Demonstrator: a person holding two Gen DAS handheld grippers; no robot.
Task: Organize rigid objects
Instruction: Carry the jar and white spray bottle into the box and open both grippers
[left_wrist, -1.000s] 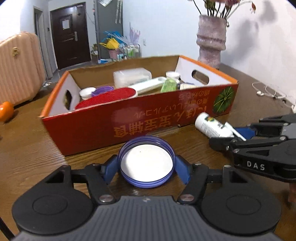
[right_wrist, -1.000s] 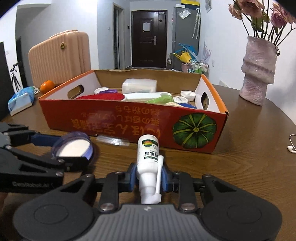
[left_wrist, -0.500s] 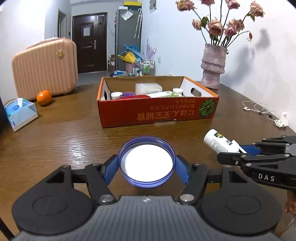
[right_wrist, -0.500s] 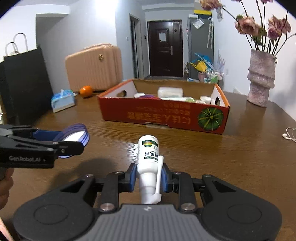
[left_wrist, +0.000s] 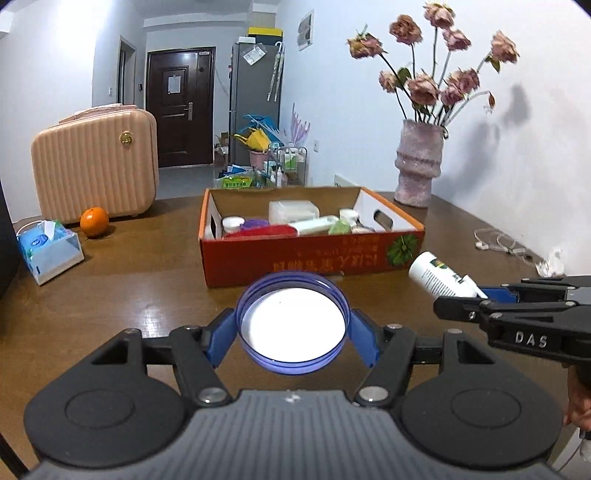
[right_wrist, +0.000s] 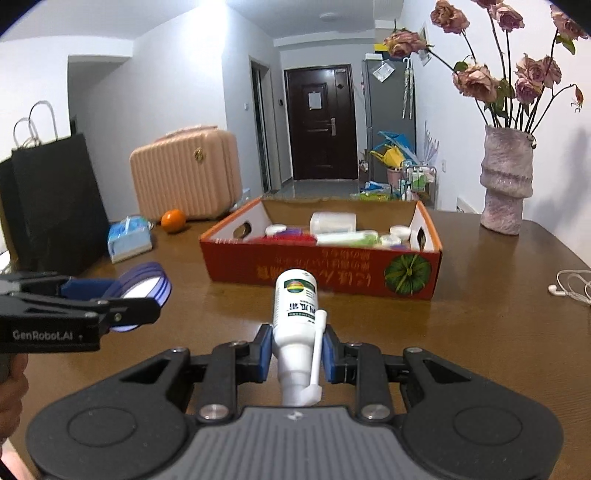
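1. My left claw (left_wrist: 291, 332) pinches a round blue lid (left_wrist: 292, 322) with a white inside, at lower centre of its frame.
2. My right claw (right_wrist: 295, 352) pinches a white spray bottle (right_wrist: 295, 317), base pointing away.
3. A second ago the red cardboard box (left_wrist: 310, 258) loomed close; now it sits mid-frame, well beyond both claws, on the wooden table (left_wrist: 129, 295).

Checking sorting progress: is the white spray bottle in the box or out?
Out: the right gripper is shut on the white spray bottle, short of the box.
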